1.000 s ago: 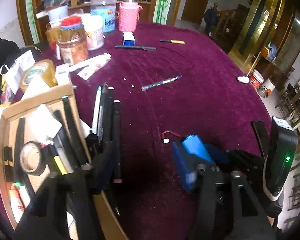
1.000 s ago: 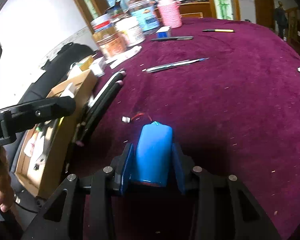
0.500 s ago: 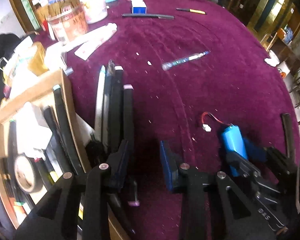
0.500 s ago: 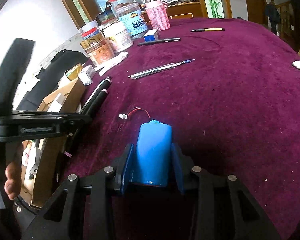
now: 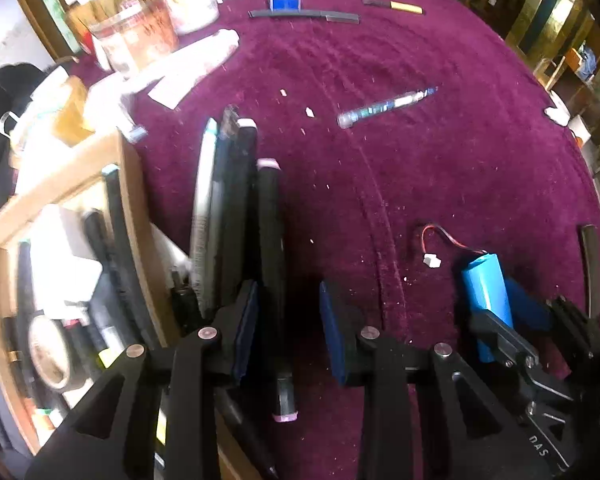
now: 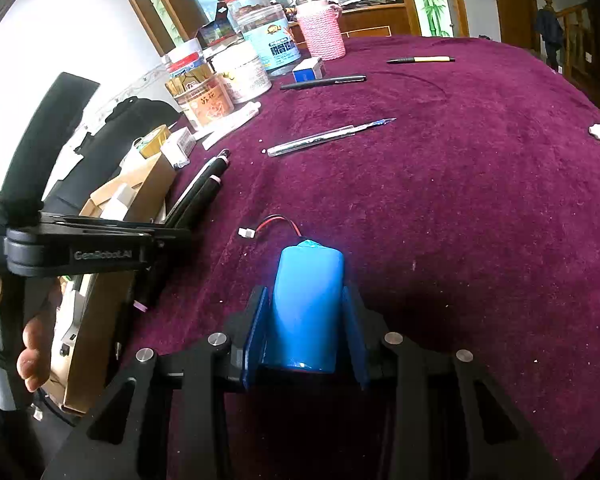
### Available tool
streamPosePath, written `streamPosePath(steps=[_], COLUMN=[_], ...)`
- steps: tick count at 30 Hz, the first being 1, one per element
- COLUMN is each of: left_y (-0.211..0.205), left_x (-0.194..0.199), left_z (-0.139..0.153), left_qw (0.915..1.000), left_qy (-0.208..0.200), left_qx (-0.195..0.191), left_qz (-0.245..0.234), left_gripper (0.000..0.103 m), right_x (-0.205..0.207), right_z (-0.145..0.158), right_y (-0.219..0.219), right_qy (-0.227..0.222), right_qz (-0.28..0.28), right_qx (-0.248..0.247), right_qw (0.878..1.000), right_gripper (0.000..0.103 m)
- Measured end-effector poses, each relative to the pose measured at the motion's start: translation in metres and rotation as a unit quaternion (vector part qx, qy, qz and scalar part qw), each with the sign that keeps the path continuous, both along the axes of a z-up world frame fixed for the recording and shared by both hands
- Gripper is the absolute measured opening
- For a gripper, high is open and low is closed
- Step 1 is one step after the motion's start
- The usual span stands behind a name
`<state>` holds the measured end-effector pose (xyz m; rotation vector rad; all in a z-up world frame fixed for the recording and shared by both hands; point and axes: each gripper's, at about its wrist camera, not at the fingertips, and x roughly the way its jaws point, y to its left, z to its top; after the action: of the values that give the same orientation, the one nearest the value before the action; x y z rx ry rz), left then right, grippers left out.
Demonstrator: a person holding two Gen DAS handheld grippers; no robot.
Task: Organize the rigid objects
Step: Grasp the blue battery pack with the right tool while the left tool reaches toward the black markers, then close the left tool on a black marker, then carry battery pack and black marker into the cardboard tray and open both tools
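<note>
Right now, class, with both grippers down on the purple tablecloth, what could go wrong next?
1. The left gripper, its jaws just narrowed, straddles one black marker. The pad beside it sits close to the neighbouring pens, so a lift may drag them along.
2. The right gripper clamps the blue battery pack; its loose red-and-black lead may snag.
3. The cardboard box already looks crowded.

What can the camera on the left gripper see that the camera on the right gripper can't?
Only the left wrist view looks down into the brown cardboard box, showing a grey roll of tape inside.

Only the right wrist view shows the person's hand and the tall clear jar with a red lid.

Both show the blue cylindrical battery pack gripped by the right gripper, the clear-barrelled pen and the purple velvety tablecloth.
</note>
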<state>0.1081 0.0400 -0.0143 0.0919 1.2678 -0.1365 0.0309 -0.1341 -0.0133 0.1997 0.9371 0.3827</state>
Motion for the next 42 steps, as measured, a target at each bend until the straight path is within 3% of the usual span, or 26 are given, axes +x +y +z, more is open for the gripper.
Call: streamPosePath(steps=[3, 4, 5, 9, 13, 17, 20, 27, 31, 39, 41, 42], left_y=[-0.001, 0.000, 0.002, 0.006, 0.012, 0.028, 0.041, 0.085, 0.109, 0.167, 0.178, 0.185], left_x=[0.004, 0.005, 0.003, -0.010, -0.035, -0.066, -0.085, -0.102, -0.112, -0.130, -0.131, -0.131], left_z=[-0.001, -0.001, -0.001, 0.004, 0.020, 0.043, 0.061, 0.079, 0.087, 0.085, 0.078, 0.074], left_qw=[1.0000, 1.0000, 0.9999, 0.9994, 0.9950, 0.9812, 0.9746, 0.9635, 0.9582, 0.9483, 0.9478, 0.9470], left_qy=[-0.001, -0.002, -0.006, -0.014, -0.031, -0.046, -0.067, -0.093, -0.112, -0.144, -0.140, -0.138], left_qx=[-0.001, -0.001, 0.003, -0.026, -0.093, -0.185, -0.210, -0.236, -0.238, -0.226, -0.225, -0.226], left_qz=[0.000, 0.004, 0.009, 0.016, 0.019, 0.030, 0.043, 0.086, 0.112, 0.169, 0.177, 0.182], left_gripper=[0.025, 0.015, 0.012, 0.012, 0.012, 0.012, 0.012, 0.012, 0.012, 0.012, 0.012, 0.012], right_x=[0.000, 0.000, 0.000, 0.000, 0.000, -0.003, -0.002, 0.000, -0.002, -0.014, -0.012, -0.010], right_z=[0.000, 0.000, 0.000, 0.000, 0.001, 0.002, 0.001, -0.001, 0.000, 0.004, 0.004, 0.005], right_y=[-0.001, -0.001, -0.001, -0.001, -0.001, 0.000, -0.002, -0.003, 0.009, 0.047, 0.044, 0.037], right_qy=[0.000, 0.000, 0.000, 0.001, 0.000, 0.003, 0.011, 0.020, 0.009, -0.029, -0.027, -0.023], right_qz=[0.000, 0.000, 0.000, 0.000, 0.006, 0.029, 0.034, 0.043, 0.049, 0.060, 0.057, 0.051], right_qx=[0.000, 0.001, 0.000, 0.000, 0.004, 0.021, 0.035, 0.055, 0.013, -0.134, -0.123, -0.092], right_qw=[1.000, 1.000, 1.000, 1.000, 1.000, 0.999, 0.999, 0.997, 0.999, 0.989, 0.990, 0.994], right_gripper=[0.033, 0.033, 0.033, 0.033, 0.033, 0.033, 0.033, 0.033, 0.033, 0.033, 0.032, 0.032])
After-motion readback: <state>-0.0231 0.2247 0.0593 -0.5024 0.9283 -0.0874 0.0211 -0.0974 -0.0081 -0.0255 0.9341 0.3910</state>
